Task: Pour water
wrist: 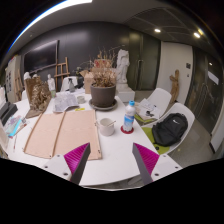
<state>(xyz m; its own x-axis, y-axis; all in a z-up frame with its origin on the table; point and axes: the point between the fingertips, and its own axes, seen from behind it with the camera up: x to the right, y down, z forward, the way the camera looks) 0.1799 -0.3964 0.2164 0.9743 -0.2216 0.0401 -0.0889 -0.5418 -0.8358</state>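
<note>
Both fingers of my gripper (pixel 110 160) sit nearest, spread wide apart, magenta pads (pixel 76 155) facing in, nothing held between them. They hover above the near edge of the white table (pixel 105 158).

Largest thing after that is the table itself, running away from me. On its left part lie two tan boards (pixel 58 132) side by side, flat, just beyond my left finger. Farther back, near the table's middle, stands a dark pot with a dry reddish plant (pixel 103 88). Right of the table are white chairs (pixel 158 100); a black backpack (pixel 170 128) rests on the nearer one.

White bundled items (pixel 68 100) sit left of the pot; can't tell what they are. A brown figure (pixel 38 97) stands on the far left part of the table.

Task things: a white cup (pixel 107 126) stands upright ahead of my fingers, between them in line, well apart from the tips. Just right of it stands a clear water bottle with a blue label (pixel 129 116), upright, near the cup but not touching. Something bluish (pixel 14 127) lies at the table's left edge.
</note>
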